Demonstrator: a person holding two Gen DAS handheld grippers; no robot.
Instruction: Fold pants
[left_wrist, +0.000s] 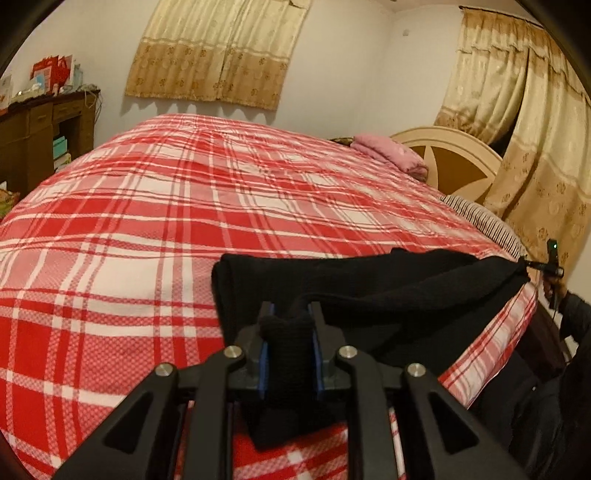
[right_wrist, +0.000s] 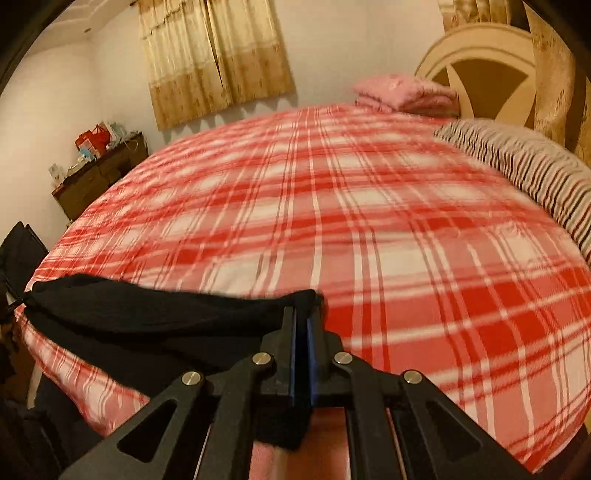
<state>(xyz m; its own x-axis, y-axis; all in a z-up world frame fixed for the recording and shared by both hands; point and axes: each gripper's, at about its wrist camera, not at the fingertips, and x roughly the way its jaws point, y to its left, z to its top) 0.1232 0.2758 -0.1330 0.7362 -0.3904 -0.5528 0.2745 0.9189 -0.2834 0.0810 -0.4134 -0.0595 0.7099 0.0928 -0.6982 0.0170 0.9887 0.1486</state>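
Note:
Black pants (left_wrist: 369, 284) hang stretched between both grippers over the near edge of a bed with a red and white plaid cover (left_wrist: 184, 206). My left gripper (left_wrist: 290, 314) is shut on a thick bunch of the black fabric, which fills the gap between its blue pads. In the right wrist view the pants (right_wrist: 140, 310) run off to the left, and my right gripper (right_wrist: 301, 317) is shut on a thin edge of them. The right gripper (left_wrist: 546, 269) also shows at the far right of the left wrist view, at the fabric's other end.
A folded pink blanket (left_wrist: 391, 151) and a striped pillow (right_wrist: 524, 166) lie by the headboard (left_wrist: 450, 155). A dark wooden desk (left_wrist: 40, 129) with boxes stands to the left. Curtains (left_wrist: 524, 122) hang on the right. The person's dark clothing (left_wrist: 546, 406) is at lower right.

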